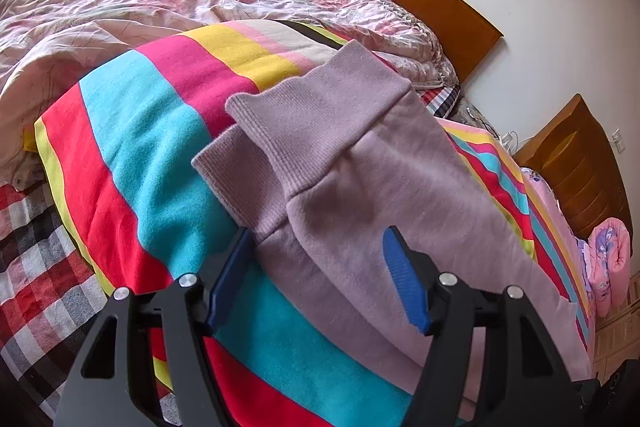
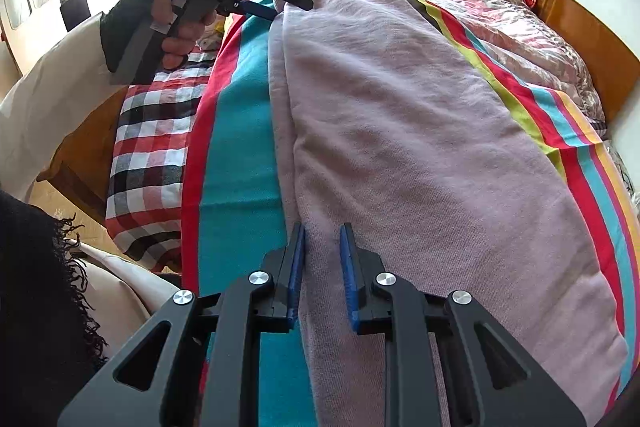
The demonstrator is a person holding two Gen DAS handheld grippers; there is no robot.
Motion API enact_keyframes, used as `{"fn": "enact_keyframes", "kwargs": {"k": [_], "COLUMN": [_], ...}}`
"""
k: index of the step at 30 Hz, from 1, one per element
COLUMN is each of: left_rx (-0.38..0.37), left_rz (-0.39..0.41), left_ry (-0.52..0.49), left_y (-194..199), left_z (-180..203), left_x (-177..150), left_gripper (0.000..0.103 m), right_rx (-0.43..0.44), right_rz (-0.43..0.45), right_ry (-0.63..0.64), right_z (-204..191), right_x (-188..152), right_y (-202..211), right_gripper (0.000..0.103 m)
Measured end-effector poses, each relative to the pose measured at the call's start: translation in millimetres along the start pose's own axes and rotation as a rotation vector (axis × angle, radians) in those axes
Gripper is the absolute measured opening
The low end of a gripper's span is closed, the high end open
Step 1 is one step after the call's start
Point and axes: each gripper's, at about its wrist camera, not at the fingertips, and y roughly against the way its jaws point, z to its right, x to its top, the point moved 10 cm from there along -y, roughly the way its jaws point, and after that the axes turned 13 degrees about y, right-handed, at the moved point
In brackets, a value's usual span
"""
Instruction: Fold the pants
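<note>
In the right wrist view, a dark-sleeved hand (image 2: 176,27) at upper left holds the left gripper (image 2: 276,7) at the far ankle end of the mauve pants (image 2: 400,115), its tips too small there to judge; the left wrist view shows its jaws wide, straddling the lower leg without pressing. The pants lie on a striped blanket (image 2: 240,155), long axis running from bottom centre up to the ribbed cuffs (image 1: 280,131); the waist is cut off. The right gripper (image 2: 322,231) stands narrow astride the pants' left edge, and whether its pads pinch is unclear.
</note>
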Motion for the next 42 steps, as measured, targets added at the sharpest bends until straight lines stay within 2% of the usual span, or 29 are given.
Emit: {"fn": "enact_keyframes", "kwargs": {"k": [4,6,9,15,19,21,25,27,28,31,34,37,40,42], "left_rx": [0.005,0.002,-0.008,-0.028,0.033,0.023,0.006,0.012,0.006,0.005,-0.021,-0.041,0.007,0.035], "left_rz": [-0.010,-0.011,-0.002,0.027,0.082,0.112,0.074,0.049,0.040,0.079,0.117,0.148,0.142,0.107], "left_ry": [0.007,0.007,0.016,0.055,0.046,0.021,0.017,0.024,0.026,0.004,-0.005,-0.036,-0.048,-0.010], "left_y": [-1.3,0.1,2.1,4.5,18.6,27.8,13.2,-0.5,-5.8,-5.9,13.2,38.1,38.0,22.9], "left_z": [-1.2,-0.7,0.1,-0.8,1.2,7.8,10.7,6.9,7.1,8.1,15.3,27.3,21.1,4.0], "left_x": [-3.0,-4.8,-3.5,11.7,17.5,19.4,23.0,23.6,23.1,28.6,35.0,38.5,35.6,29.4], "left_gripper": [0.068,0.068,0.068,0.066,0.064,0.064,0.062,0.054,0.045,0.016,0.010,0.010,0.010,0.010], "right_rx": [-0.030,-0.042,-0.050,-0.041,-0.037,-0.037,-0.038,-0.042,-0.045,-0.050,-0.052,-0.039,-0.029,-0.010], "right_rz": [-0.005,0.000,0.017,0.031,0.036,0.038,0.039,0.038,0.037,0.039,0.063,0.091,0.090,0.074], "right_ry": [0.056,0.077,0.055,0.026,0.014,0.007,0.006,0.004,0.005,0.005,0.006,0.009,0.028,0.022], "right_z": [-2.1,-3.7,-0.5,1.9,2.6,2.4,2.4,2.3,1.9,1.9,3.7,3.7,0.1,-4.5], "right_x": [2.9,3.6,4.1,2.6,2.3,2.0,1.9,2.1,2.3,2.6,6.8,15.1,15.7,11.0], "right_y": [-1.6,-1.3,1.1,0.9,0.9,0.3,0.0,-0.1,0.2,0.6,9.7,28.0,34.6,25.5], "right_gripper": [0.018,0.010,0.005,0.005,0.005,0.005,0.005,0.005,0.005,0.005,0.004,0.004,0.004,0.004]}}
